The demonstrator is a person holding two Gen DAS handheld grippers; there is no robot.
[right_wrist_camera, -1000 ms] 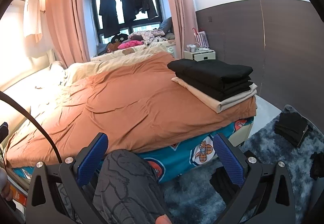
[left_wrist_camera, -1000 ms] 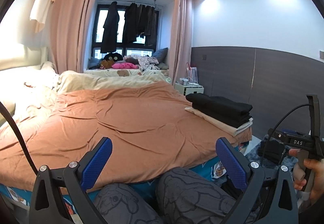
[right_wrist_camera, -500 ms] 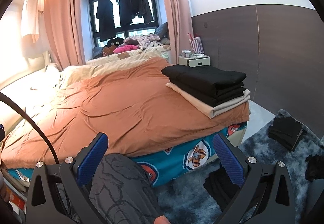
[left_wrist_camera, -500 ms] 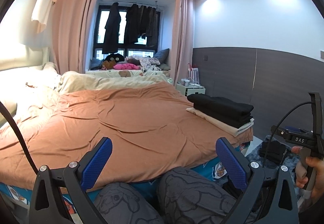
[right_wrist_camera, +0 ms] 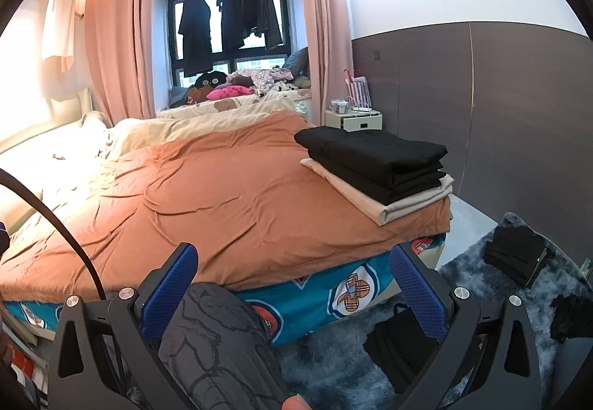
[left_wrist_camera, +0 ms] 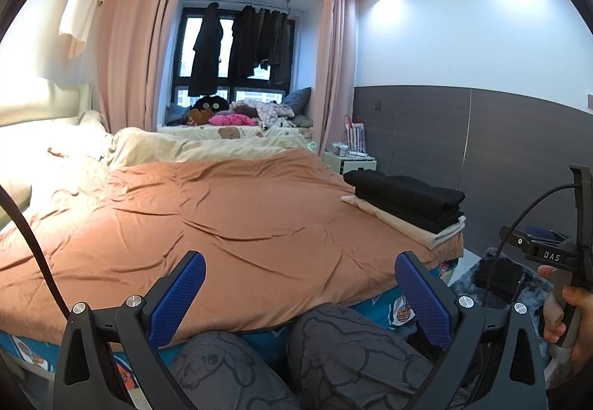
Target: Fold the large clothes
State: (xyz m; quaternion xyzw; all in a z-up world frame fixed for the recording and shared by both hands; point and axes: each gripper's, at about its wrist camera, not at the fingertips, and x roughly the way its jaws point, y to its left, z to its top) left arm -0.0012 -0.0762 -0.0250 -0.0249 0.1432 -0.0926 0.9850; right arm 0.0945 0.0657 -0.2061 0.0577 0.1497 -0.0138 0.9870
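Both grippers are wide open and hold nothing. Left gripper (left_wrist_camera: 299,293) hangs over the person's knees (left_wrist_camera: 333,347) at the near edge of the bed (left_wrist_camera: 222,224), fingers pointed across the orange blanket (left_wrist_camera: 207,210). Right gripper (right_wrist_camera: 292,285) sits beside it, aimed more toward the bed's near right corner; the right hand (left_wrist_camera: 567,310) on its handle shows at the right edge of the left view.

Folded stack (right_wrist_camera: 378,169) rests on the near right corner of the bed: black pieces on top of a beige one, edges roughly squared. Probably parked there to keep the middle of the blanket free as a folding surface.

Dark clothes on the rug (right_wrist_camera: 519,328) beside the bed: a small black pile (right_wrist_camera: 513,254) off the corner, another black piece (right_wrist_camera: 400,347) nearer the right gripper. Cannot tell if these are folded or waiting.

Judgement: between garments, nothing spread out on the blanket yet. Next step likely needs a reach down to the rug for a fresh piece, right side nearer. More clothes hang at the window (left_wrist_camera: 237,43), well away.
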